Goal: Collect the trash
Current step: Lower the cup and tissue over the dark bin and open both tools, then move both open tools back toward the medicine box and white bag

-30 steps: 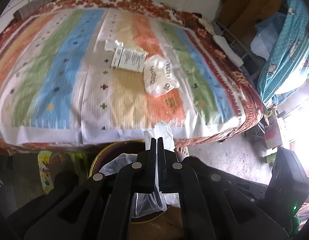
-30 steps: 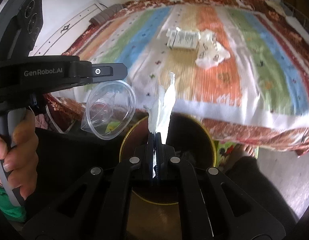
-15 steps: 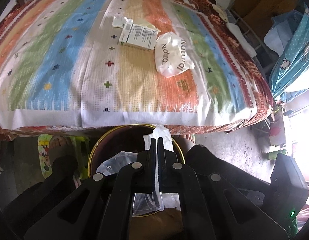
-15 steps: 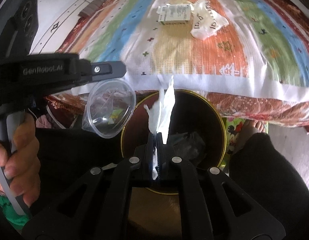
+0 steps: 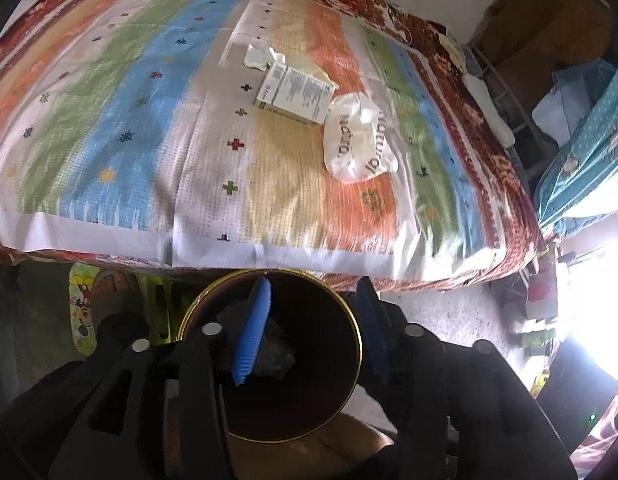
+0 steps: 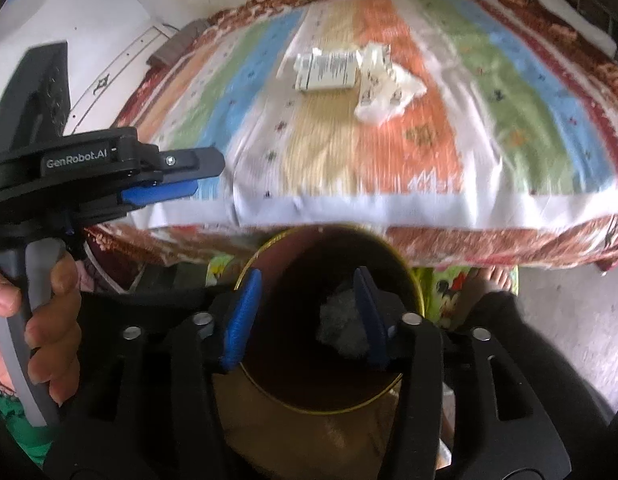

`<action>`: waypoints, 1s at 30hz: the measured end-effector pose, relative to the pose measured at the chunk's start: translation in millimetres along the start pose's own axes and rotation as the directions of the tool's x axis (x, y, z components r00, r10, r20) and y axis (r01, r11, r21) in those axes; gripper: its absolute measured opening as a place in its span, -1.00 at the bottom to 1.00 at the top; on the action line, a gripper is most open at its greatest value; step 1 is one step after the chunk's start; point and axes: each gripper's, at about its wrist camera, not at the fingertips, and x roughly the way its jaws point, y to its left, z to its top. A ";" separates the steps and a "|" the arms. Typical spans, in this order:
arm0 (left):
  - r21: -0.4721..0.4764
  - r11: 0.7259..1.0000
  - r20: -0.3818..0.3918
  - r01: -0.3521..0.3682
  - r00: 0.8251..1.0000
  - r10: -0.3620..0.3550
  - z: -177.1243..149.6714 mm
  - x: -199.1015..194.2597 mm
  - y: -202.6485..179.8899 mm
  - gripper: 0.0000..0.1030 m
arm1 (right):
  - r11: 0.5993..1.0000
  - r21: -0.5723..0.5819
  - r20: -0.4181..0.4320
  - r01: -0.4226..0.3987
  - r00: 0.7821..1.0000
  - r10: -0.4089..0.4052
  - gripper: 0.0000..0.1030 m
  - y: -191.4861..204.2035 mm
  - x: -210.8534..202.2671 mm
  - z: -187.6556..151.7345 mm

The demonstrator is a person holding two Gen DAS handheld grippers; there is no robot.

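A dark round bin with a gold rim (image 5: pixel 351 322) (image 6: pixel 417 300) stands on the floor at the bed's front edge. My left gripper (image 5: pixel 313 328) is open and empty above its mouth; the clear plastic cup (image 5: pixel 275 354) lies inside. My right gripper (image 6: pixel 305 312) is open and empty over the bin, with the white tissue (image 6: pixel 341 324) lying inside. On the striped bedspread lie a white carton (image 5: pixel 295 92) (image 6: pixel 327 72), a crumpled white "Natural" bag (image 5: pixel 357 140) (image 6: pixel 385 88) and a torn paper scrap (image 5: pixel 261 58).
The striped bedspread (image 5: pixel 149 120) covers the bed beyond the bin. The left gripper (image 6: pixel 181 176) shows at the left in the right wrist view. My feet in patterned slippers (image 5: pixel 109 296) (image 6: pixel 497 280) stand either side of the bin. Clutter and blue cloth (image 5: pixel 581 120) are right.
Both grippers opened over the bin. The clear cup left the left gripper and the tissue left the right gripper; both now lie inside the bin.
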 end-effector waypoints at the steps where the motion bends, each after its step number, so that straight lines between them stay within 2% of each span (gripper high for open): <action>1: -0.007 1.000 0.003 0.004 1.000 -0.004 2.2 -1.2 1.5 -0.04 | 1.000 -0.005 0.011 0.004 1.000 -0.004 -0.04 -0.1 -2.5 2.0; 4: -0.035 0.999 0.012 0.022 1.000 -0.022 11.9 -4.2 5.9 0.11 | 1.000 -0.018 0.040 0.020 0.999 -0.019 0.01 -0.6 -8.6 9.6; 6: -0.042 0.999 0.031 0.008 0.999 -0.006 17.3 -7.8 7.5 0.19 | 0.999 -0.030 0.056 0.021 0.998 -0.019 0.08 -0.2 -12.2 15.3; 13: 0.023 0.998 0.098 -0.056 0.994 0.054 38.1 -17.4 -0.1 0.47 | 0.989 -0.121 0.136 0.083 0.988 -0.067 0.32 7.7 -30.2 38.5; 20: 0.043 0.991 0.111 -0.130 0.986 0.125 69.8 -10.0 12.0 0.53 | 0.981 -0.168 0.191 0.098 0.979 -0.066 0.59 3.9 -43.9 71.1; 24: 0.132 0.966 0.135 -0.221 0.970 0.203 84.9 3.0 6.1 0.64 | 0.975 -0.173 0.204 0.137 0.974 -0.101 0.64 -2.8 -39.3 88.5; 27: 0.214 0.935 0.172 -0.284 0.953 0.250 93.8 9.8 -2.0 0.73 | 0.977 -0.169 0.197 0.128 0.976 -0.094 0.71 -8.6 -33.1 99.7; 30: 0.307 0.895 0.203 -0.322 0.942 0.269 101.7 20.8 -9.8 0.84 | 0.971 -0.177 0.200 0.159 0.972 -0.122 0.80 -14.4 -24.6 111.0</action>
